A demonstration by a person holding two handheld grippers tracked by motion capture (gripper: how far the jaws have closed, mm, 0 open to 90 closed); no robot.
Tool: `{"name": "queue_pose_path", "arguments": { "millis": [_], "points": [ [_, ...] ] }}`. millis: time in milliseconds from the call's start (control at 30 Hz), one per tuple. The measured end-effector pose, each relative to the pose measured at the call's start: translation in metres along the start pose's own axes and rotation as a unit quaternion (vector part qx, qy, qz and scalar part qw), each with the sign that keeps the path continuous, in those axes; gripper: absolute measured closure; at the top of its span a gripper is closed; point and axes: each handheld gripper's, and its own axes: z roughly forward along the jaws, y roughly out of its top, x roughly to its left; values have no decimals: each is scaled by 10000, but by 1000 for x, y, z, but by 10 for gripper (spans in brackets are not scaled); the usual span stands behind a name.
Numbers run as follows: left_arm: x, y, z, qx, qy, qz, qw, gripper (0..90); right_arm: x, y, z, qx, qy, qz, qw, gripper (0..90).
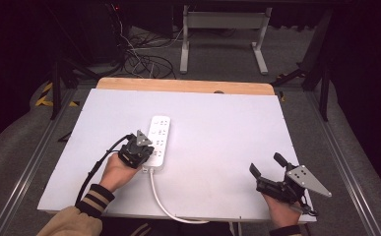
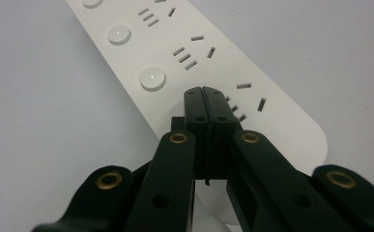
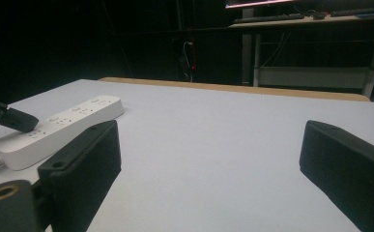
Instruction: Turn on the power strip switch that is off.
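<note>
Left tool pressed shut on the power strip's near end; right tool idle, wide open.

Left tool (image 2: pixel 205 92) has jaws closed together, nothing between them, tips down on the white power strip (image 1: pixel 157 141) beside the nearest round switch button (image 2: pixel 152 78). Looks like a button press is about to happen or just missed, can't tell if the tips touch the surface. Strip lies mid-left on the white worktop (image 1: pixel 227 123), its cord (image 1: pixel 166 206) trailing off the near edge. Right tool (image 1: pixel 266 169) sits w/ jaws spread wide near the right corner, well apart from the strip. Nothing plugged in; other buttons untouched.
</note>
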Motion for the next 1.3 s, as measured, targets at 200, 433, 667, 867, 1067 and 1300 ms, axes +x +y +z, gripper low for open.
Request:
{"name": "queue_pose_path", "arguments": {
  "millis": [200,433,667,867,1067,1300],
  "points": [
    [13,-6,-15,-623,138,-163,9978,900,-1,1,0,-37,11,10,10000,83],
    [18,-25,-72,-2182,479,-547,9732,900,-2,2,0,-100,18,61,9999,83],
    [4,-53,-95,-2852,947,-794,9505,899,-2,3,1,-117,25,71,9999,83],
    [4,-83,-117,-3419,1402,-1205,9214,899,-1,3,1,-110,11,90,9999,83],
    [9,-85,-118,-3609,1623,-1350,9084,900,-1,3,2,-91,7,50,9999,83],
    [2,-80,-114,-3627,1701,-1103,9096,899,-1,3,-1,-101,6,12,9999,83]
  ]
}}
